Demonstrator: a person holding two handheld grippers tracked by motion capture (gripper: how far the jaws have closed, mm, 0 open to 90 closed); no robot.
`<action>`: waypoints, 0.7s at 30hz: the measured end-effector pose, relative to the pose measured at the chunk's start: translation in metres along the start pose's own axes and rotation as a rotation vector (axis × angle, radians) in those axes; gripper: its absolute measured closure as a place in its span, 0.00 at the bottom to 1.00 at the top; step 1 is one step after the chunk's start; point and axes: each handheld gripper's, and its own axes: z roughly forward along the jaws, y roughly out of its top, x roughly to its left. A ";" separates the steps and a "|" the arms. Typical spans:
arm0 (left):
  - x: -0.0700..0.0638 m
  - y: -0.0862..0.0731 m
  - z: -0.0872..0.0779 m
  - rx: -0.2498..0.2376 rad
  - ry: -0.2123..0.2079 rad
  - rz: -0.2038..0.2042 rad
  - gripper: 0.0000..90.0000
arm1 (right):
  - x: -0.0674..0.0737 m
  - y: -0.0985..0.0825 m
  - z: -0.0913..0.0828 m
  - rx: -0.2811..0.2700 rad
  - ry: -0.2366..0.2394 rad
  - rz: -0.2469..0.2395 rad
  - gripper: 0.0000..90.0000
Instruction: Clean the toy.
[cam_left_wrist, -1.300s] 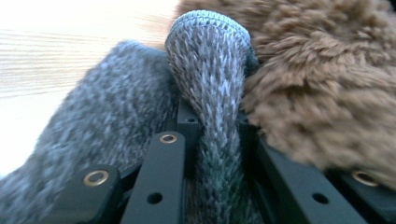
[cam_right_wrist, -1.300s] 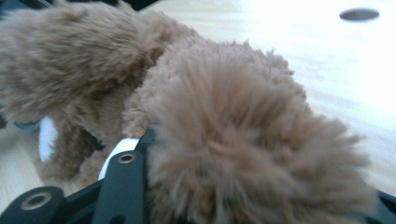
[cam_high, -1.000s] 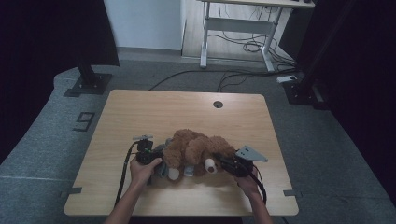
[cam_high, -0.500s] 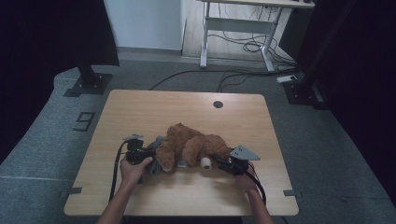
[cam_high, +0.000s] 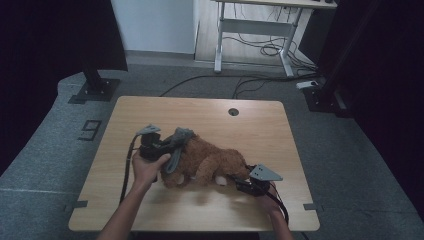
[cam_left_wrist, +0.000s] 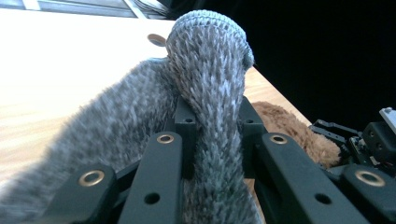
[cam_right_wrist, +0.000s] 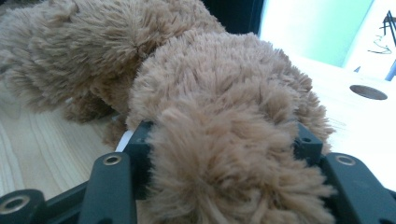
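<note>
A brown plush toy (cam_high: 210, 162) lies on its side on the wooden table (cam_high: 200, 110). A grey knitted cloth (cam_high: 177, 145) hangs over its left end. My left gripper (cam_high: 171, 146) is shut on that cloth (cam_left_wrist: 210, 60) and holds it raised; in the left gripper view the fabric is pinched between the jaws (cam_left_wrist: 215, 121). My right gripper (cam_high: 236, 179) sits at the toy's right end. Its jaws (cam_right_wrist: 219, 144) have just been opening, but a furry limb (cam_right_wrist: 224, 177) still fills the gap and bulges over both.
A round cable hole (cam_high: 233, 111) sits near the table's far edge. Beyond the table are a white desk frame (cam_high: 255, 30) with cables on the floor and a black stand base (cam_high: 95, 87) at the left.
My left hand has lifted and drawn left with the grey cloth, pulling it up from the toy. The toy now lies stretched out longer, and the right gripper has shifted slightly right and lower.
</note>
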 end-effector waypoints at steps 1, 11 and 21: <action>-0.004 0.000 0.008 0.013 0.006 0.007 0.84 | 0.000 0.000 0.000 0.000 0.002 -0.001 0.47; -0.011 -0.031 0.037 0.065 0.064 0.054 0.85 | -0.006 0.005 -0.008 0.010 0.012 0.140 0.25; -0.019 -0.065 0.023 0.014 0.068 0.096 0.86 | -0.025 0.013 -0.038 0.019 0.068 0.344 0.14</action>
